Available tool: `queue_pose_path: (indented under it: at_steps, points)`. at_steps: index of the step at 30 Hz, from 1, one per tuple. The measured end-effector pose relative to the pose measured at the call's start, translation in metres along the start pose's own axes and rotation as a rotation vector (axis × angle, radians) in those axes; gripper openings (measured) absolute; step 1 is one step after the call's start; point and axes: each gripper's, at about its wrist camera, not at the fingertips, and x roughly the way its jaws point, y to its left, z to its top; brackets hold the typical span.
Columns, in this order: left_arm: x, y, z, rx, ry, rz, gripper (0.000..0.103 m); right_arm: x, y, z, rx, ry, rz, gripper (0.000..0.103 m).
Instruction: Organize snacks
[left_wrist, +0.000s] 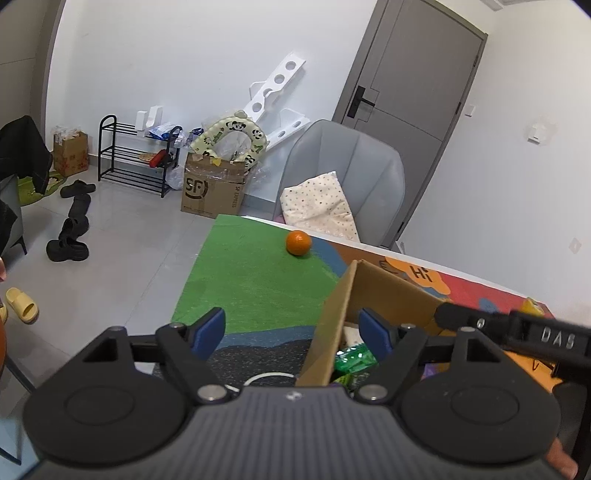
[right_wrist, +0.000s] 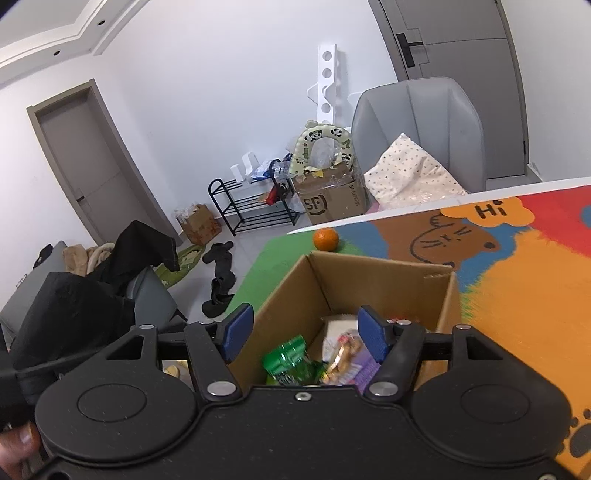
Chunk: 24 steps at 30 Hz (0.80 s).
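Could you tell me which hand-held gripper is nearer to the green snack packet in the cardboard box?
Right. The right hand-held gripper hangs open directly over the green snack packet; the left hand-held gripper straddles the cardboard box wall, open.

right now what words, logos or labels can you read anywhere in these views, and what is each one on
"SF" and "SF EXPRESS": floor cardboard box.
"Hi": orange speech bubble on the table mat.
"DAS": right gripper's finger as seen from the left wrist view.
Print on the green snack packet and purple packet: too blurred to read.

Black gripper (blue pads)
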Motion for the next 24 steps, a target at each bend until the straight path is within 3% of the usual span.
queue_pose_path:
  at_steps: [5, 14, 18, 24]
  points:
    - [-0.011, -0.013, -0.001, 0.019, -0.013, -0.008, 0.082, -0.016, -0.006, -0.002, 0.014, -0.018, -0.004, 0.067]
    - [-0.033, -0.035, -0.014, 0.049, -0.028, -0.023, 0.087, -0.05, -0.019, -0.011, 0.023, -0.057, -0.029, 0.083]
    - [-0.042, -0.048, -0.018, 0.072, -0.021, -0.042, 0.09, -0.072, -0.026, -0.017, 0.035, -0.085, -0.053, 0.103]
    - [-0.054, -0.07, -0.027, 0.135, 0.018, -0.099, 0.093, -0.1, -0.043, -0.022, 0.073, -0.092, -0.111, 0.103]
